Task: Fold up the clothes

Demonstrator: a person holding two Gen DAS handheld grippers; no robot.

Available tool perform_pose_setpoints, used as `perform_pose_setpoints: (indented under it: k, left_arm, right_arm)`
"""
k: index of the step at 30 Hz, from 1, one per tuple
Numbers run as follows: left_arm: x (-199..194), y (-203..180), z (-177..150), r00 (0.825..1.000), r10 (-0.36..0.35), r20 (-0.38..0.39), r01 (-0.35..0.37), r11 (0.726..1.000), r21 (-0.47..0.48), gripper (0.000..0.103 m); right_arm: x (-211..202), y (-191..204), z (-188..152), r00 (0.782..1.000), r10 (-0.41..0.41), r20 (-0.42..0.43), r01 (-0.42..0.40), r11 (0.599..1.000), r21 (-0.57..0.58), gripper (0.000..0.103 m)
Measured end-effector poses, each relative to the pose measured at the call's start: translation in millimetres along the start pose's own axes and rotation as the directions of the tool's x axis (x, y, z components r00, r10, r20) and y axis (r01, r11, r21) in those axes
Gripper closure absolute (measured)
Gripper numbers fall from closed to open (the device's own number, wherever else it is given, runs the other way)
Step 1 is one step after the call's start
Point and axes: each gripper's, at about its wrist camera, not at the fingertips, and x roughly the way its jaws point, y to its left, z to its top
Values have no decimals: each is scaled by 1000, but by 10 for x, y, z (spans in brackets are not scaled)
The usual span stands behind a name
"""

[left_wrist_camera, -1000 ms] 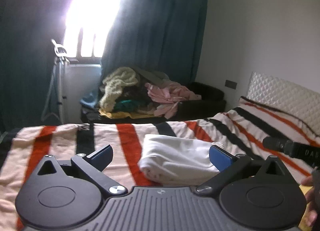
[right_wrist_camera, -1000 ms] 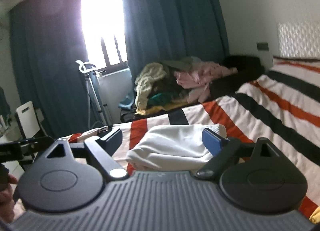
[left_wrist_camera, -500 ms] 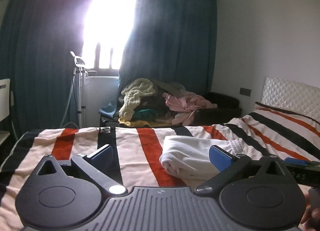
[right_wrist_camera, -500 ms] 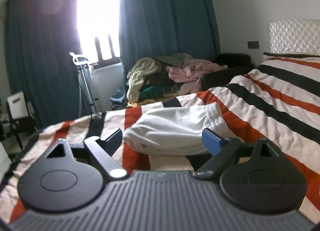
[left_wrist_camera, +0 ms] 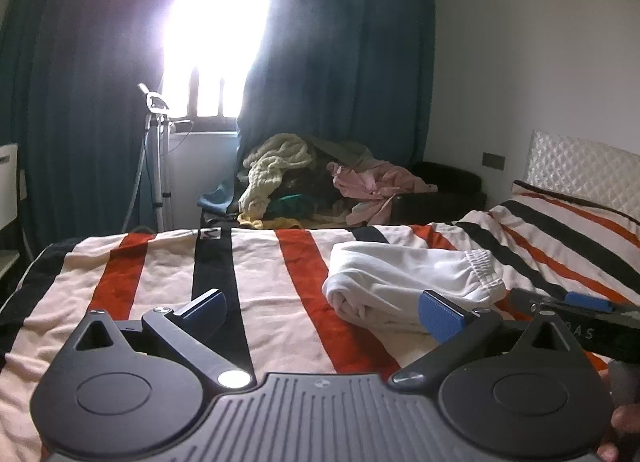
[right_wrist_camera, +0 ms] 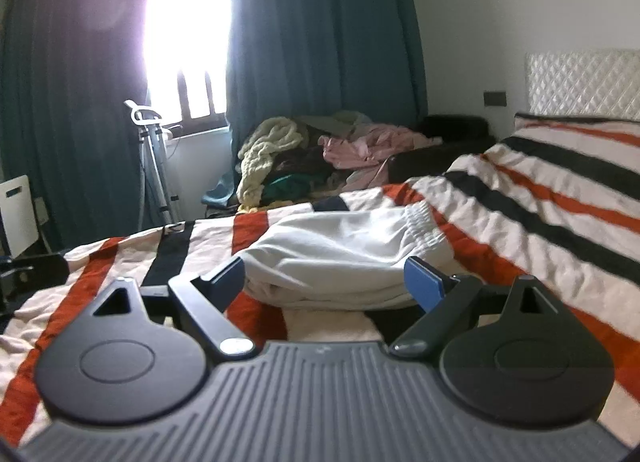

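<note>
White garment (right_wrist_camera: 340, 258): bunched on the striped bed (left_wrist_camera: 160, 290), waiting for me to fold it.
Right gripper (right_wrist_camera: 324, 282): fingers apart, just short of it.
Left gripper (left_wrist_camera: 324, 312): fingers apart, empty, garment ahead-right.

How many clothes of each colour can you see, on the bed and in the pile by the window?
White, on the striped bed: 1, the folded garment
Cream, in the pile: 1, the knitted piece
Pink, in the pile: 1
Green, in the pile: 1
Yellow, under the pile: 1
Total: 5 that I can tell apart; the darker ones blur together.
</note>
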Motion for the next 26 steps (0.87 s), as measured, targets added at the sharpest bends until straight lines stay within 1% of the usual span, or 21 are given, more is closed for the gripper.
perform_pose_setpoints:
  k: [2, 5, 7, 14, 26]
  left_arm:
    - [5, 31, -4, 1000, 7, 0, -7, 1000, -10, 0]
    - [34, 76, -8, 1000, 20, -4, -21, 999, -30, 0]
    - [61, 100, -20, 999, 33, -11, -33, 999, -31, 0]
    - [87, 151, -45, 999, 49, -10, -49, 998, -32, 0]
    - [78, 171, -68, 999, 48, -9, -48, 998, -38, 0]
  right_arm:
    - [30, 5, -16, 1000, 9, -17, -8, 1000, 11, 15]
    - [17, 23, -34, 1000, 1, -10, -1, 1000, 0, 15]
    - [4, 37, -43, 1000, -7, -2, 7, 1000, -8, 15]
    - [34, 50, -46, 1000, -17, -16, 16, 1000, -17, 15]
    - [29, 82, -41, 1000, -21, -19, 20, 999, -34, 15]
